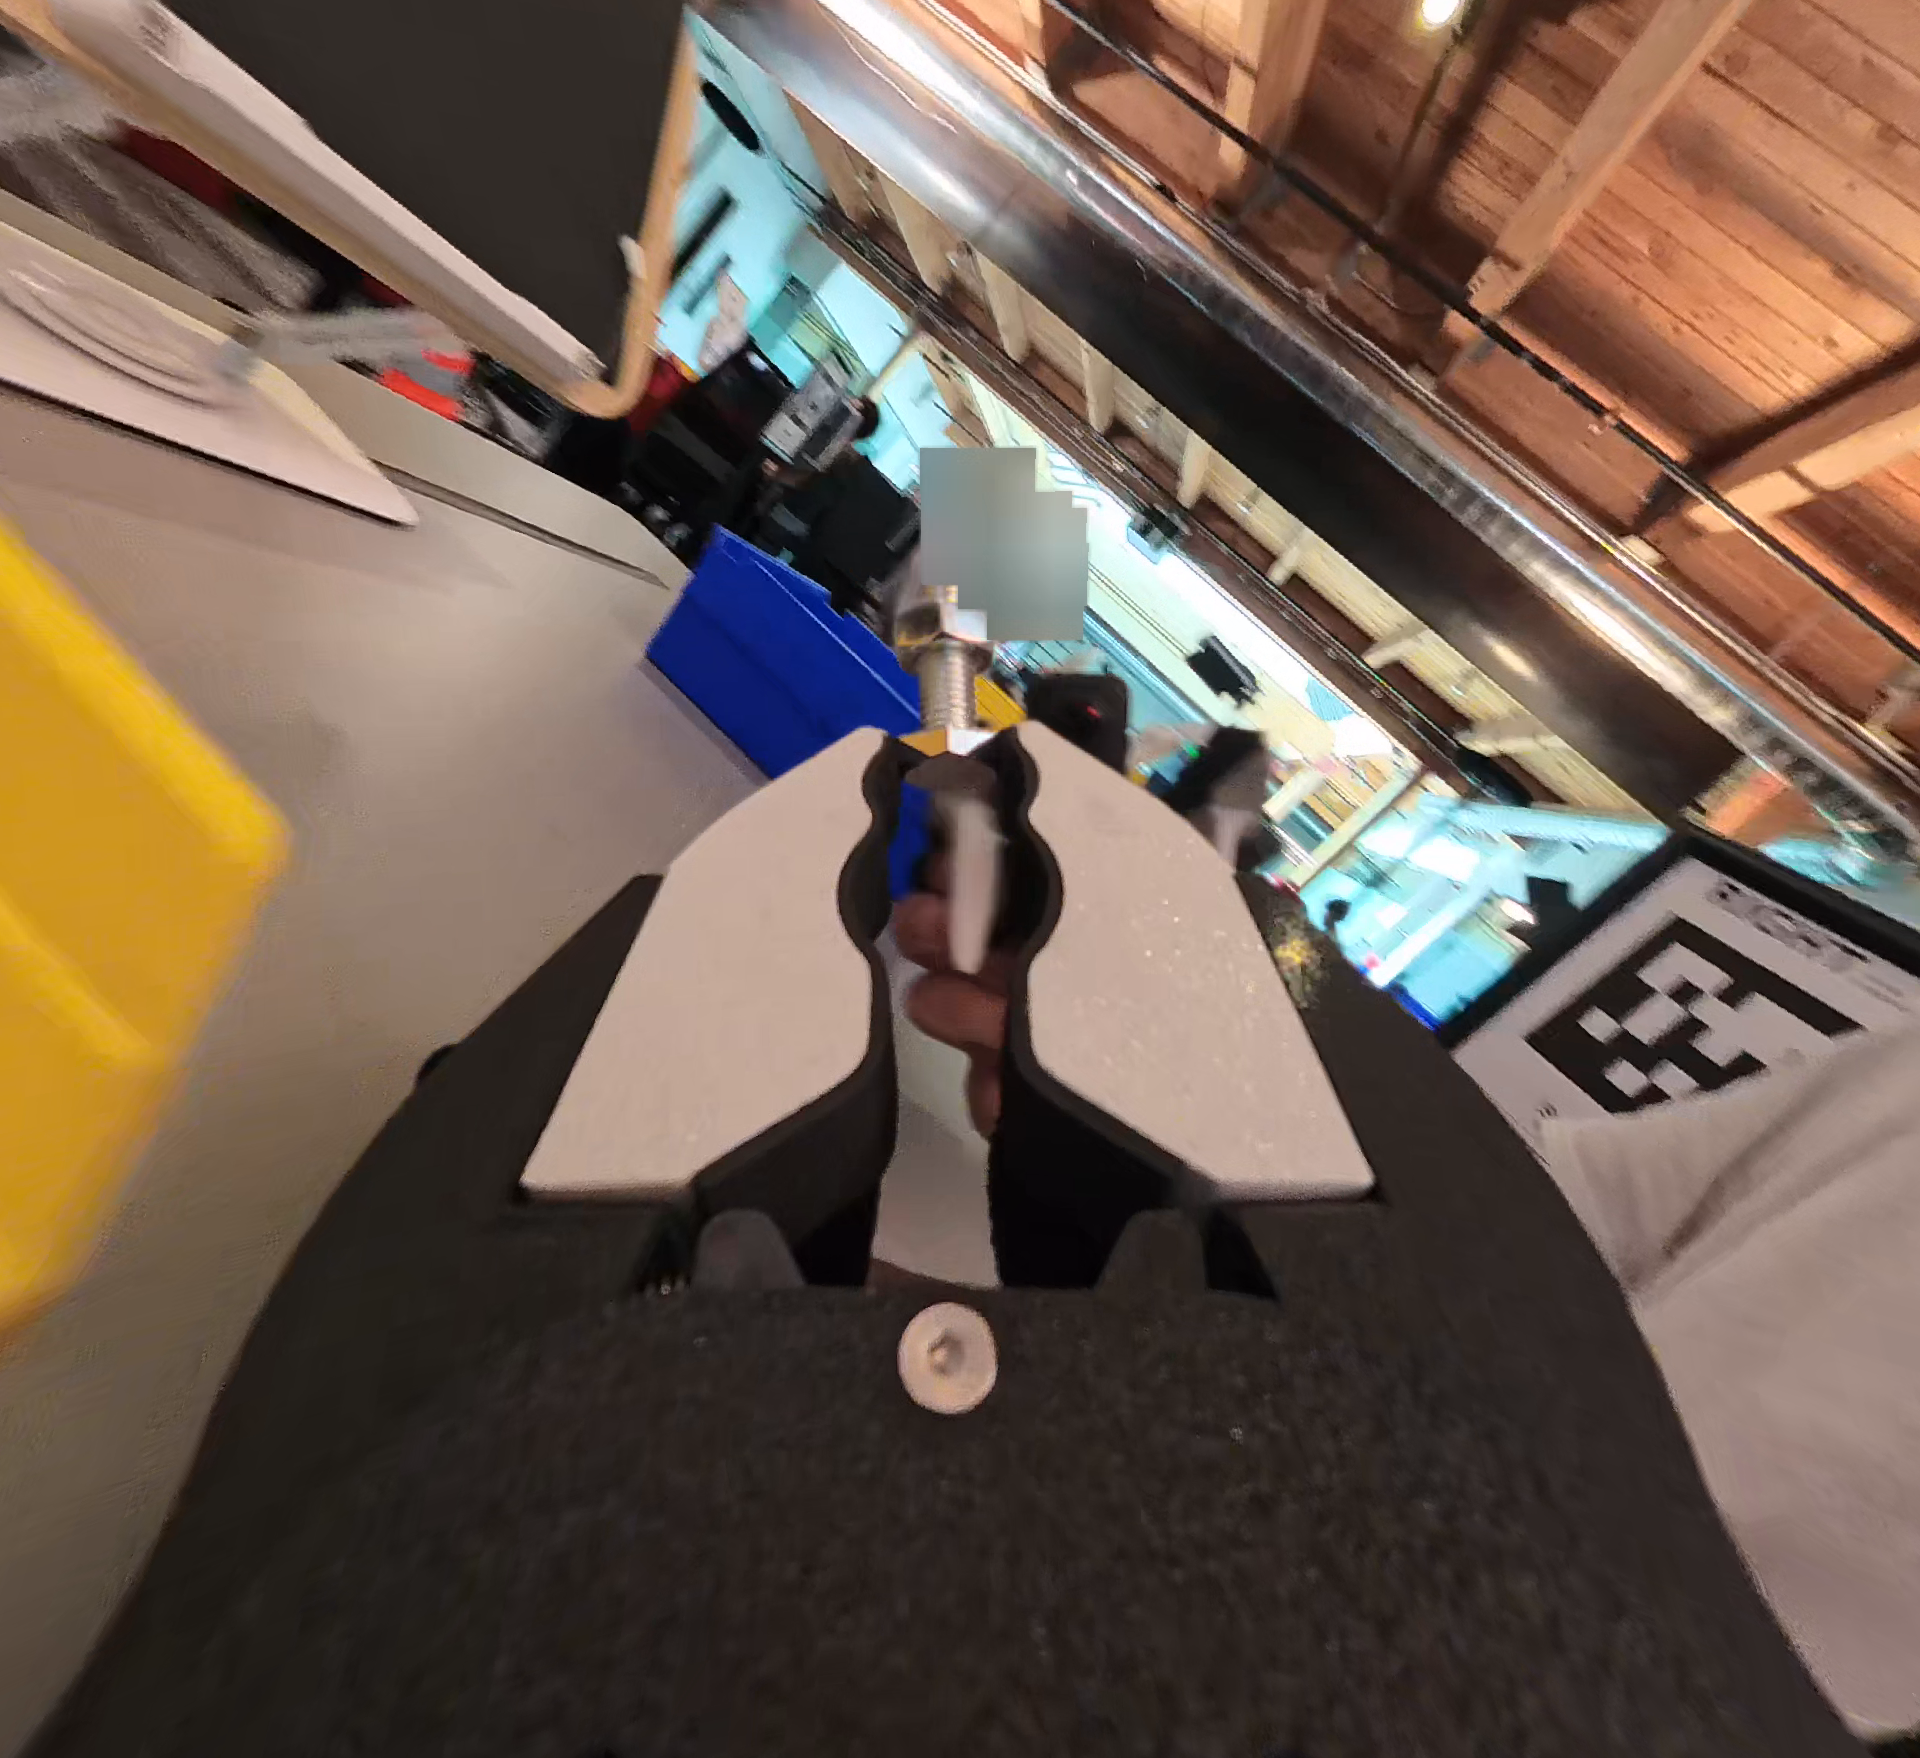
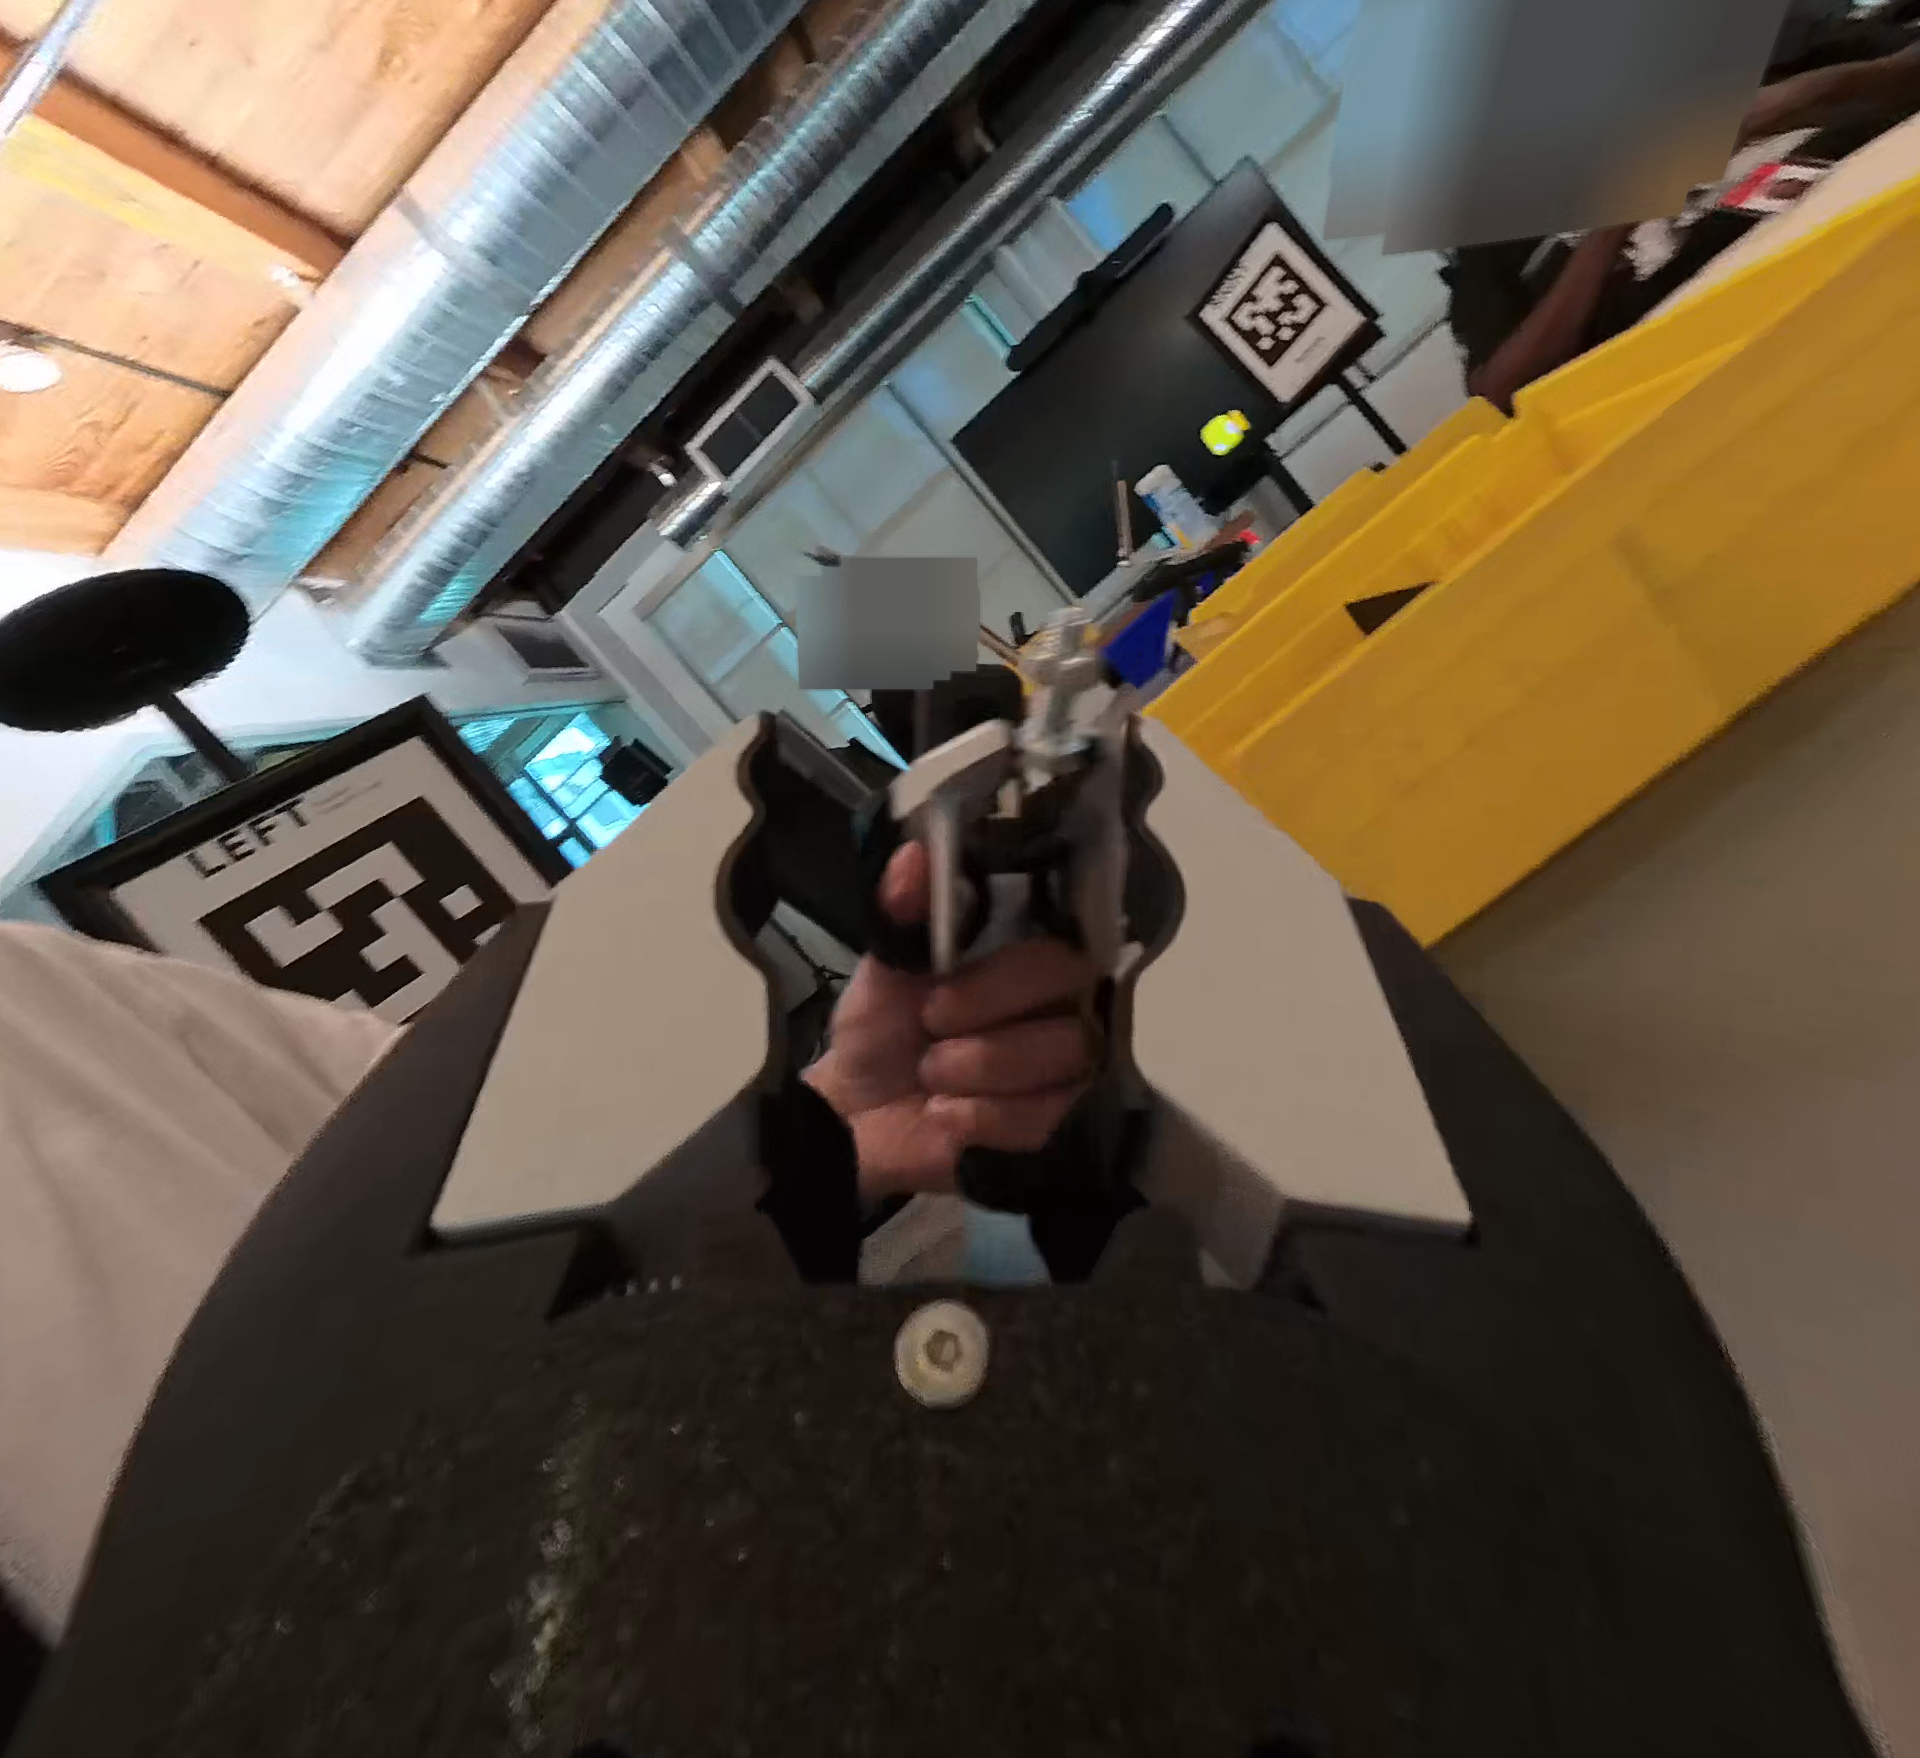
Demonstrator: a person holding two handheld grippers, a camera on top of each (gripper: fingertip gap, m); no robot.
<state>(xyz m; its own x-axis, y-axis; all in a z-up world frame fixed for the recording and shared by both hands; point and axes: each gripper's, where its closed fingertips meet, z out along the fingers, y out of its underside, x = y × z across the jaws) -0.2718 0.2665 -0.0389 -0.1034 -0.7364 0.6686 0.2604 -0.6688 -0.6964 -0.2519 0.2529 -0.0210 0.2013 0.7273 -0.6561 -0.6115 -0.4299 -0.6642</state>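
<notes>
My left gripper [image 1: 948,744] is shut on the head of a silver threaded bolt [image 1: 943,682], which points away from me, with a nut [image 1: 935,625] part-way up its thread. It is held in the air, above a grey table [image 1: 416,773]. My right gripper [image 2: 954,734] is open and empty. Between its spread fingers, farther off, I see the left gripper [image 2: 1023,778] in a person's hand [image 2: 956,1054], holding the same bolt [image 2: 1051,711] with the nut [image 2: 1068,666] near its far end. Through the left gripper's gap a hand [image 1: 951,991] and a white finger of the right gripper [image 1: 971,877] show.
Both views are strongly tilted. Yellow bins stand close by [image 1: 104,877] [image 2: 1507,648], and a blue bin [image 1: 774,648] sits at the table's far edge. A white plate on a mat [image 1: 104,337] lies at the far left. Black-and-white marker boards [image 1: 1683,1012] [image 2: 343,898] stand beside a white sleeve. The grippers' ends are close to 5 centimetres from one another.
</notes>
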